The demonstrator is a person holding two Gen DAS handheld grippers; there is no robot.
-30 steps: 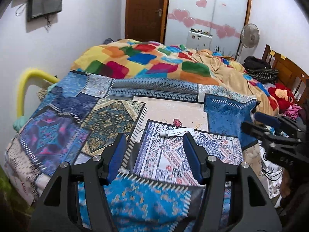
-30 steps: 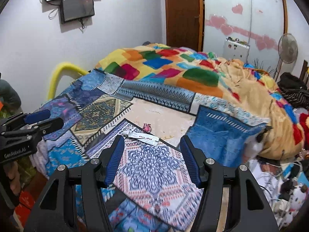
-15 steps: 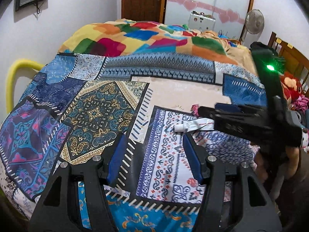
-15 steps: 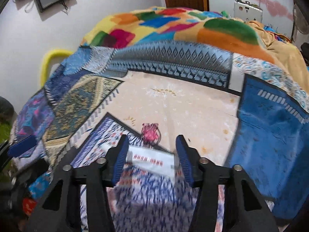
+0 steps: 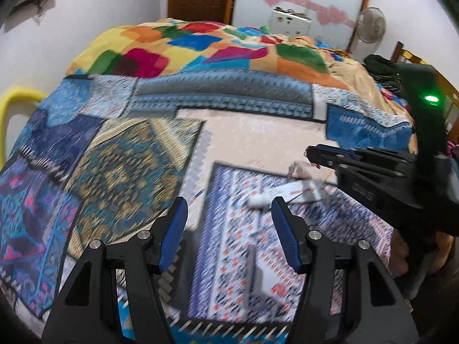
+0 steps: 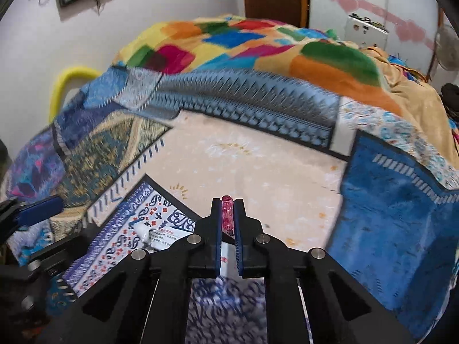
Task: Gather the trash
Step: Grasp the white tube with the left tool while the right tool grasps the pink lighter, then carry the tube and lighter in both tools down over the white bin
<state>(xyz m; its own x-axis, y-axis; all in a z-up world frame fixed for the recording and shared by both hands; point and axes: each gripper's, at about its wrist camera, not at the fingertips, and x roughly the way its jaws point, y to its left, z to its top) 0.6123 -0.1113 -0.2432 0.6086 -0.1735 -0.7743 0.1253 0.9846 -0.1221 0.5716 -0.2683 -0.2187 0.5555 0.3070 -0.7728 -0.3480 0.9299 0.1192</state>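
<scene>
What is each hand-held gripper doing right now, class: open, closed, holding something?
Left hand-held gripper: open, holding nothing.
Right hand-held gripper: just closed, shut on the pink wrapper.

A small pink wrapper (image 6: 227, 213), shiny and crumpled, stands pinched between the pads of the right tool (image 6: 227, 215). Just beside it a white tube (image 6: 160, 233) with a white cap lies flat on the bed (image 6: 258, 157).

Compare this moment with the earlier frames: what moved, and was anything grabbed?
Both tongs came down toward the bedspread. The right tongs have just closed on the pink wrapper. The left tongs stayed open and empty, and the white tube still lies on the bed.
</scene>
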